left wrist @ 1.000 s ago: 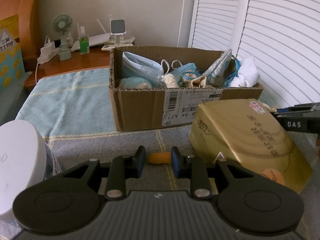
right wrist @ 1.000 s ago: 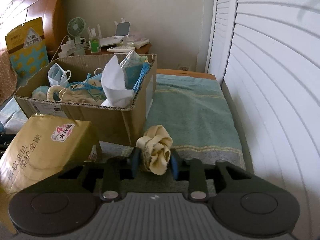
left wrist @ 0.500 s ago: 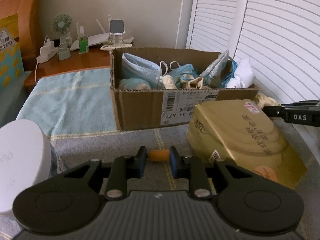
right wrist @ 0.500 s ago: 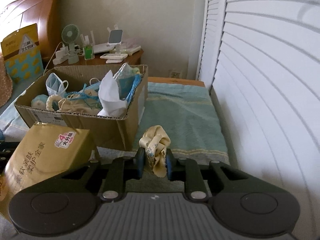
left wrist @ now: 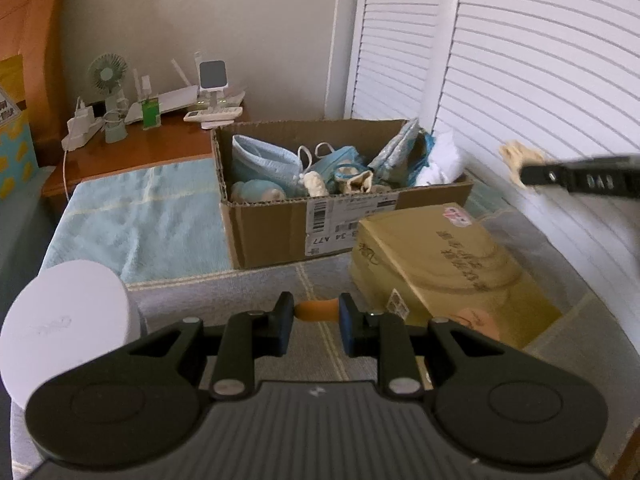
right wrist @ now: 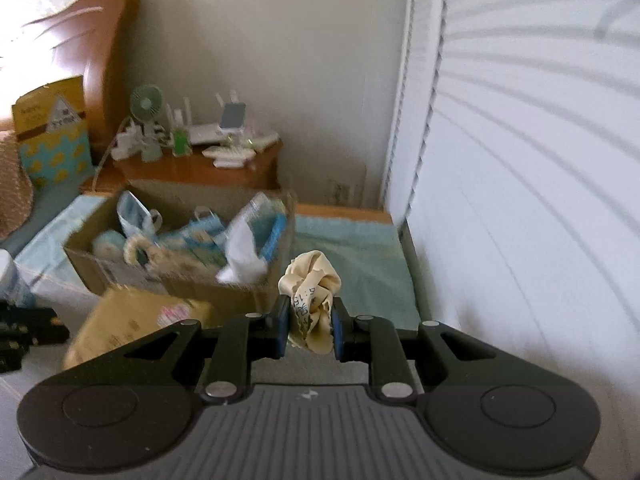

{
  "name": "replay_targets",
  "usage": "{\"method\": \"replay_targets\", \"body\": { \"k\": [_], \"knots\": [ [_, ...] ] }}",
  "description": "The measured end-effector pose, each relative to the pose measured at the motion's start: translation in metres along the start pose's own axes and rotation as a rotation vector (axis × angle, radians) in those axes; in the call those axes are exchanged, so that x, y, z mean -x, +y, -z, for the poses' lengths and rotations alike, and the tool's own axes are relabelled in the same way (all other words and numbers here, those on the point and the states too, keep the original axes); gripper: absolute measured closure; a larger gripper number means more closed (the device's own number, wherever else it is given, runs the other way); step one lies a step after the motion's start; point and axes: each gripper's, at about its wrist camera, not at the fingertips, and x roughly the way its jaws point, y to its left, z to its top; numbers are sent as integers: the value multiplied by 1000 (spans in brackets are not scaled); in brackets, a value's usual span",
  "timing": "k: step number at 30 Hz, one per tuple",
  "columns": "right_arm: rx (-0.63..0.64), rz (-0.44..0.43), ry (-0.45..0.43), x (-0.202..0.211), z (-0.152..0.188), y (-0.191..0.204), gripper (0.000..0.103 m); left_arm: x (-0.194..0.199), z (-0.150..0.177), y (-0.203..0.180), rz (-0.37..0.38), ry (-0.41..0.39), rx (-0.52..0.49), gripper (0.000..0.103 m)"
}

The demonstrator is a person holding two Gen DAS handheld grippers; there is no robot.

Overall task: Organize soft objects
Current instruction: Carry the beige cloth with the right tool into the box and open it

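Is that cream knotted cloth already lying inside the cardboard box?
No, the right gripper holds the cream cloth outside the cardboard box.

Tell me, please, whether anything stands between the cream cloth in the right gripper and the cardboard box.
Nothing visible does. The right gripper holds the cream cloth in the air beside the cardboard box, whose top is open. The gold package lies lower, in front.

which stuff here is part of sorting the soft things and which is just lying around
Job: cream cloth in the right gripper; orange piece in the left gripper; cardboard box of masks.
Lying about: gold pack, desk fan, white tub.
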Motion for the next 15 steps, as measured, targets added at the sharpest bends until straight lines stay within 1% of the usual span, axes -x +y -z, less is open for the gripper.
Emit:
{"method": "replay_targets", "body": {
  "k": [6,11,12,13,14,15],
  "knots": [
    [71,-77,-51,-1,-30,27,78,14,-2,2,0,-20,-27,81],
    [114,-146,-63,-19,-54,51,77,22,-4,5,-10,-32,-30,81],
    [121,-153,-64,-23,-56,54,72,22,-4,6,-12,-33,-29,81],
    [125,-156,-62,-25,-57,57,55,23,-5,6,-14,-33,-29,81],
    [126,-152,-55,-29,-58,60,44,22,-5,6,-11,-29,-30,81],
    [125,-144,-54,-31,-58,61,29,22,-6,7,-4,-24,-28,81]
  ]
}}
